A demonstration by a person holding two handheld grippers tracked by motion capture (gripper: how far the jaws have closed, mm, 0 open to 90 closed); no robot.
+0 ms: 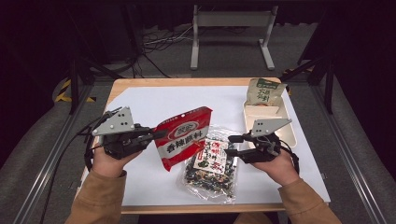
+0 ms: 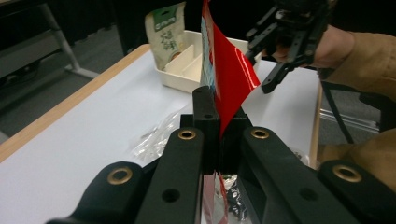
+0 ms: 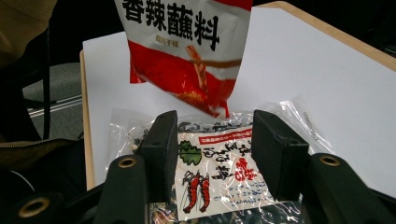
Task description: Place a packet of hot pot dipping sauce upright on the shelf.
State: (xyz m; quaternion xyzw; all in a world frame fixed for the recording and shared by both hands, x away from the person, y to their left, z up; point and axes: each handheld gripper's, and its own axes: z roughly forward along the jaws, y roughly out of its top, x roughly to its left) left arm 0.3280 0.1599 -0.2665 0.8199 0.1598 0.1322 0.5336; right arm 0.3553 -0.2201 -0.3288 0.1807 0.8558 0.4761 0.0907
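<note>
Landmark: the cream plastic divided tray [image 1: 286,133] at the table's right edge; places below are given from it.
Red packet: a glossy red-and-white foil sauce packet [image 1: 183,136], well left of the tray, lifted and hanging by its edge, probably so it comes off the bag beneath.
Left gripper [image 1: 156,135]: jaws pressed together, pinching the red packet's left edge.
Clear bag: a transparent plastic bag of dark dried seaweed [image 1: 211,163] lying flat just left of the tray, partly under the red packet.
Right gripper [image 1: 232,144]: jaws spread over the clear bag's edge, not gripping it, seemingly lined up to take it.
Green pouch: a green-and-white paper pouch [image 1: 264,91] propped at the tray's far end, likely already sorted.
</note>
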